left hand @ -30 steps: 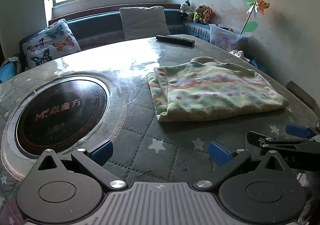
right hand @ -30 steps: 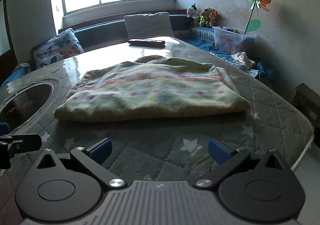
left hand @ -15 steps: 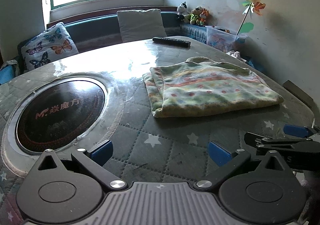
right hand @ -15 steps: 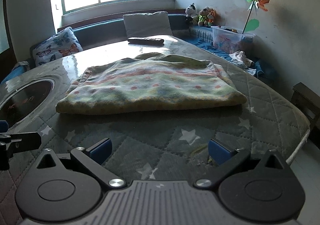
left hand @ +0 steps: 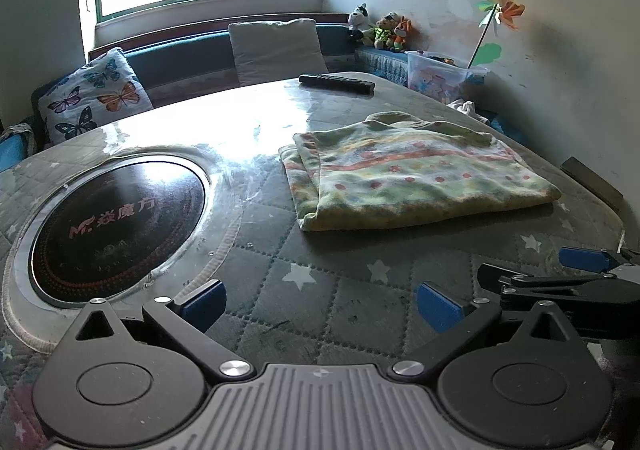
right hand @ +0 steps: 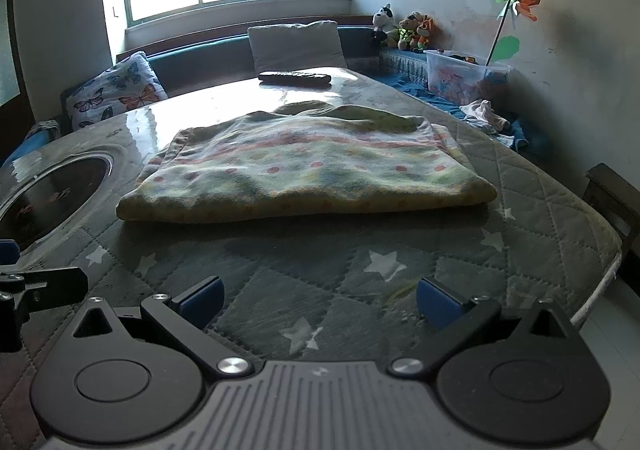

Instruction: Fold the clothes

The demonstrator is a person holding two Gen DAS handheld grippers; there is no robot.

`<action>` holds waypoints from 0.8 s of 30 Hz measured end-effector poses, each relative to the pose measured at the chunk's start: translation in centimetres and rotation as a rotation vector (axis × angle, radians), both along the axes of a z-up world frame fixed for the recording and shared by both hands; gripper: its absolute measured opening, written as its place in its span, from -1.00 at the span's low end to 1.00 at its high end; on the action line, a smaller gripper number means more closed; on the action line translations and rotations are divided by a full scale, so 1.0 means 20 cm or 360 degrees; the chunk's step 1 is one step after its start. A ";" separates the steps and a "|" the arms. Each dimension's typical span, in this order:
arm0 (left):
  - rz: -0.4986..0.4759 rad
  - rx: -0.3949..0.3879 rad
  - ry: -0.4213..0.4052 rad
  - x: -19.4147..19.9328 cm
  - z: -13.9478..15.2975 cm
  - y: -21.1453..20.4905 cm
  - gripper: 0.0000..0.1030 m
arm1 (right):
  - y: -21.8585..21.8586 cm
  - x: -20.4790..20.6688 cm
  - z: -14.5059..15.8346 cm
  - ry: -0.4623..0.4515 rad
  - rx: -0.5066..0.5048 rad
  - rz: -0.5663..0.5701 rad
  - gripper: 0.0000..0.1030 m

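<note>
Crosswise lies the folded garment point(right hand: 308, 174) (collar windowward), both grippers point(left hand: 320, 308) point(right hand: 318, 302) spread empty.

left gripper point(left hand: 320, 304): black linkage arms, blue pads, silver screws behind the jaws
right gripper point(right hand: 318, 300): same; ribbed grey body

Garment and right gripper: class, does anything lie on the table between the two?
Nothing visible. From the right wrist view, only bare quilted table cover lies between the open right gripper and the folded garment. The remote lies beyond the garment.
</note>
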State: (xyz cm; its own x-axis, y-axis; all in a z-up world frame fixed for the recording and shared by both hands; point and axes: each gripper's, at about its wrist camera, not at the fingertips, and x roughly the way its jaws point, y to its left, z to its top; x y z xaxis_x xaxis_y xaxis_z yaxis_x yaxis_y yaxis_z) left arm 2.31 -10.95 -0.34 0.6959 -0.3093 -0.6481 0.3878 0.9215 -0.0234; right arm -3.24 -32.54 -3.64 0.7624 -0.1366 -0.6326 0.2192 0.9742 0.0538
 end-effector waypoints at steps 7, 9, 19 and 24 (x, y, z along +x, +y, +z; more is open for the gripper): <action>-0.0019 -0.0002 0.0002 -0.01 0.00 -0.01 1.00 | 0.00 0.00 0.00 -0.0001 0.0003 0.0001 1.00; -0.0022 -0.0003 0.0001 -0.01 0.00 -0.01 1.00 | 0.00 0.00 0.00 -0.0002 0.0003 0.0002 1.00; -0.0024 -0.0003 -0.0003 -0.03 0.00 -0.02 1.00 | 0.00 -0.02 0.01 -0.0015 0.0004 -0.0001 1.00; -0.0030 -0.0003 -0.0004 -0.04 0.00 -0.03 1.00 | 0.00 -0.03 0.01 -0.0022 0.0008 0.0001 1.00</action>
